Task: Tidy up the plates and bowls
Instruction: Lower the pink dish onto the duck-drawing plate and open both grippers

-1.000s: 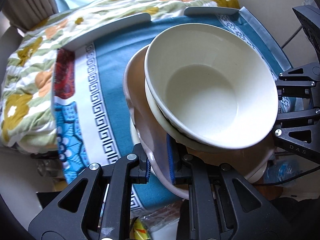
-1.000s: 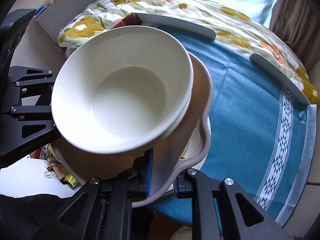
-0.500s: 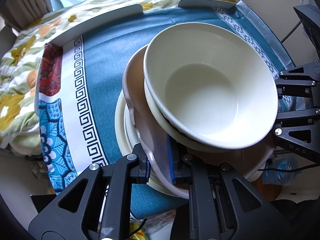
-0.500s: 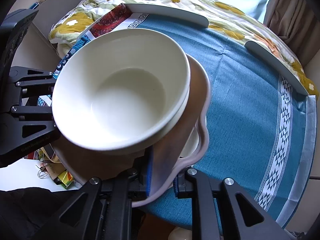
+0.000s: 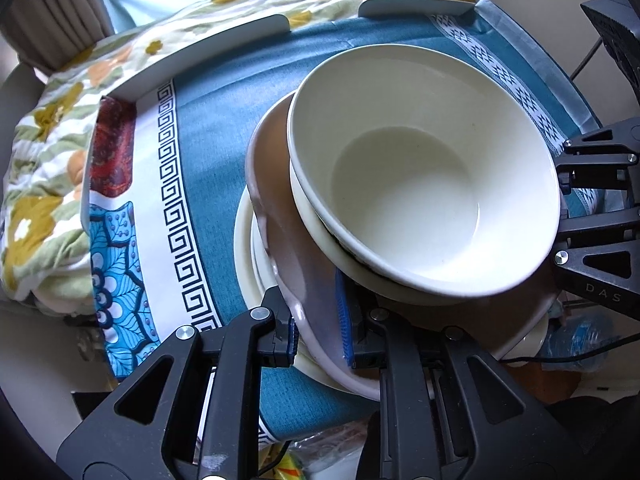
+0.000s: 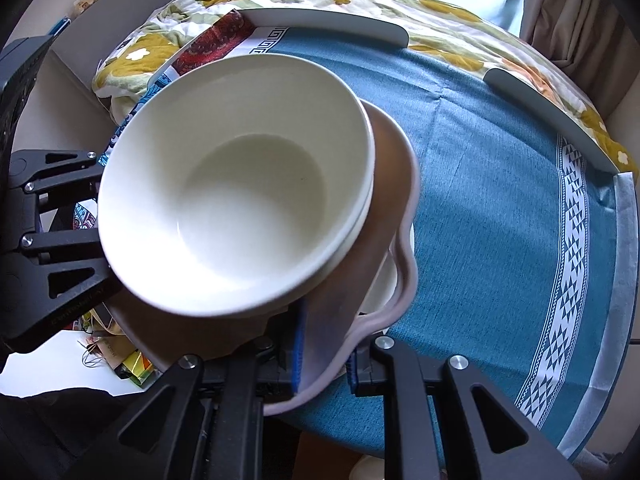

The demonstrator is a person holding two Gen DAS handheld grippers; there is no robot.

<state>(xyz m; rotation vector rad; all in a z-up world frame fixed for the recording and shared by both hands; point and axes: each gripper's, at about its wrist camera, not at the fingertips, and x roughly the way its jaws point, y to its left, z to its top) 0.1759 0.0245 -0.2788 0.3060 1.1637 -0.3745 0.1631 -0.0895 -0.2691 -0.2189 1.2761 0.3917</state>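
Note:
A pink scalloped plate [image 5: 276, 208] [image 6: 396, 184] carries two nested cream bowls, the top bowl [image 5: 420, 192] [image 6: 240, 184] empty and tilted. My left gripper [image 5: 318, 330] grips the plate's near rim between its blue pads, and its jaws are opening slightly. From the opposite side my right gripper [image 6: 324, 356] is shut on the plate's rim. Beneath the pink plate, a stack of cream plates [image 5: 246, 240] [image 6: 384, 284] lies on the blue tablecloth [image 6: 500, 200]. I cannot tell whether the pink plate touches them.
The round table has grey raised rim pieces [image 5: 208, 56] [image 6: 328, 24] along its far edge. A flowered quilt [image 5: 44, 152] is bunched behind and beside it. Clutter [image 6: 128, 364] lies on the floor below the near table edge.
The pink plate with its bowls has travelled over the table. The cream plates have come into view beneath it. Both grippers kept their hold.

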